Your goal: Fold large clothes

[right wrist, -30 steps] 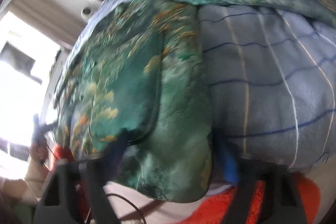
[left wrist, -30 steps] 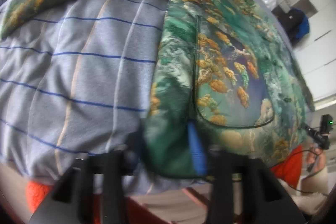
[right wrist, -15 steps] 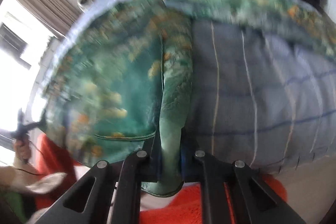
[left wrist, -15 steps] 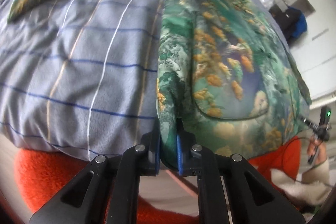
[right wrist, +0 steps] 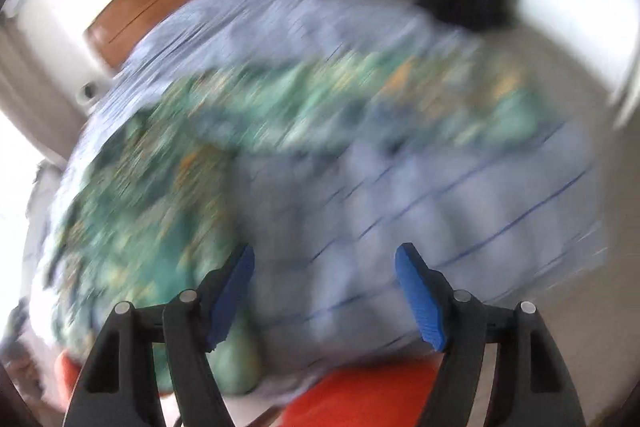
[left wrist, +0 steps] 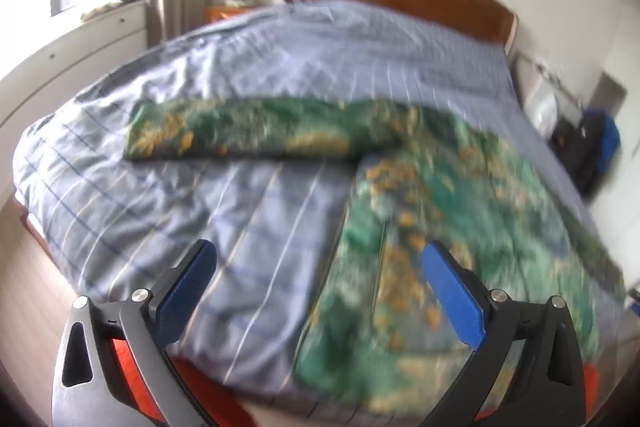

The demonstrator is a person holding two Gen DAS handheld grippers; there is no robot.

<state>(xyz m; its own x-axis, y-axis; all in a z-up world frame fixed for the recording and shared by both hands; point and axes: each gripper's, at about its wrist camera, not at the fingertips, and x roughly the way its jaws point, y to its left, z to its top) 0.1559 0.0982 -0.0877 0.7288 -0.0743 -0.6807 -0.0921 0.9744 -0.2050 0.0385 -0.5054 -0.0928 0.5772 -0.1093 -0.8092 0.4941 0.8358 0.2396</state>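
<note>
Green patterned garment (left wrist: pixel 420 211) lying spread on the bed's striped blue duvet (left wrist: pixel 248 75), one sleeve (left wrist: pixel 248 133) stretched sideways. Left tongs (left wrist: pixel 320 291) and right tongs (right wrist: pixel 324 291) both gape wide, empty, above the duvet's near edge. No legible writing.

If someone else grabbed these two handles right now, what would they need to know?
Left gripper: open, empty, above the bed's near edge.
Right gripper: open, empty; its view is badly blurred.
The green printed garment lies on the blue striped duvet, its body running toward the near edge and one sleeve stretched out sideways.
Done: no finished fold visible.
Left: probably bring that sleeve in over the body, then fold the body.
</note>
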